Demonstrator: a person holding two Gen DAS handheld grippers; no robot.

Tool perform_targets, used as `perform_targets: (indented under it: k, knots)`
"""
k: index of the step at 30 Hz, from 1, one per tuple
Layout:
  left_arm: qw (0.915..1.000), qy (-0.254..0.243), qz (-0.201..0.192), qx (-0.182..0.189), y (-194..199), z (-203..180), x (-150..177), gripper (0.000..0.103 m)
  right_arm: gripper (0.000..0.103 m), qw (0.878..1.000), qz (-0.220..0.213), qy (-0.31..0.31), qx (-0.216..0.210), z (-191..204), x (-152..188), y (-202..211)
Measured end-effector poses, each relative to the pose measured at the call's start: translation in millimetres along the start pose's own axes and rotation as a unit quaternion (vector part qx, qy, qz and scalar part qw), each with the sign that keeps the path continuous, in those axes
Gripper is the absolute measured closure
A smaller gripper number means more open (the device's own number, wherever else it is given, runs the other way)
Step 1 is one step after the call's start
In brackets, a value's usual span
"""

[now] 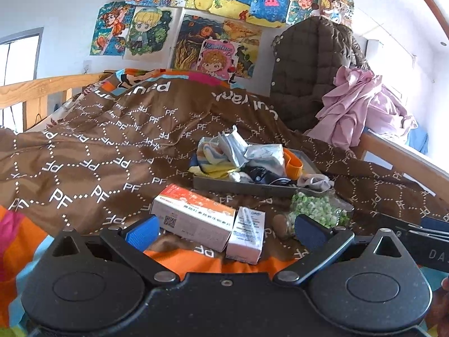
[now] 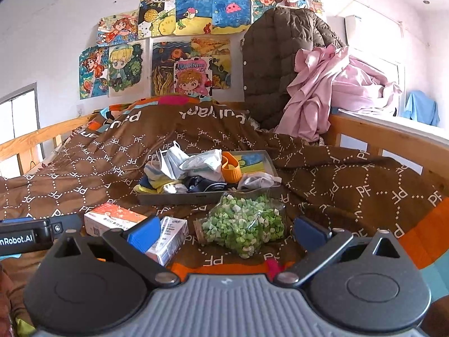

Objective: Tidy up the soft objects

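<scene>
Both jaws gape empty: left gripper (image 1: 226,229), right gripper (image 2: 227,231); grey tray (image 2: 207,196) ahead on "PF"-printed blanket (image 2: 350,177), wooden rail (image 2: 387,134) bordering right.

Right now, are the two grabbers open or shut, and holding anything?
Left gripper: open, holding nothing.
Right gripper: open, holding nothing.

tongs (image 1: 224,229) (spread), boxes (image 1: 193,220), tray (image 1: 241,186)

A brown bedspread (image 2: 336,174) carries a tray (image 2: 196,196), two boxes (image 2: 112,219) and a jar (image 2: 244,224).
</scene>
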State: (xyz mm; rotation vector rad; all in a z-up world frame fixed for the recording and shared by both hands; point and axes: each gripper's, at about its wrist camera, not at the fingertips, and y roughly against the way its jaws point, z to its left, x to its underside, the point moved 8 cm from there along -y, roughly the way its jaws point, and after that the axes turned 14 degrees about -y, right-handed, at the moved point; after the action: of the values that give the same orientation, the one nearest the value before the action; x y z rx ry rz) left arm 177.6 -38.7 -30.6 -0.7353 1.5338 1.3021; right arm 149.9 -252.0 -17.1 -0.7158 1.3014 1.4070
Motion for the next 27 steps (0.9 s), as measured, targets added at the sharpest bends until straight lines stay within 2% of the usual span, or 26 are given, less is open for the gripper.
perform_targets:
  k: [12,21,27]
  knots:
    - [0.9994,-0.015,0.025,-0.017,-11,4,22,0.001,0.0,1.0,0.023,-0.008,-0.001,-4,24,-8]
    - [0.9987,-0.009,0.042,-0.029,-17,17,45,0.001,0.0,0.999,0.018,-0.027,0.017,-7,42,-13]
    - [0.9986,-0.013,0.041,-0.032,-15,17,48,0.001,0.0,1.0,0.011,-0.015,0.003,0,49,-13]
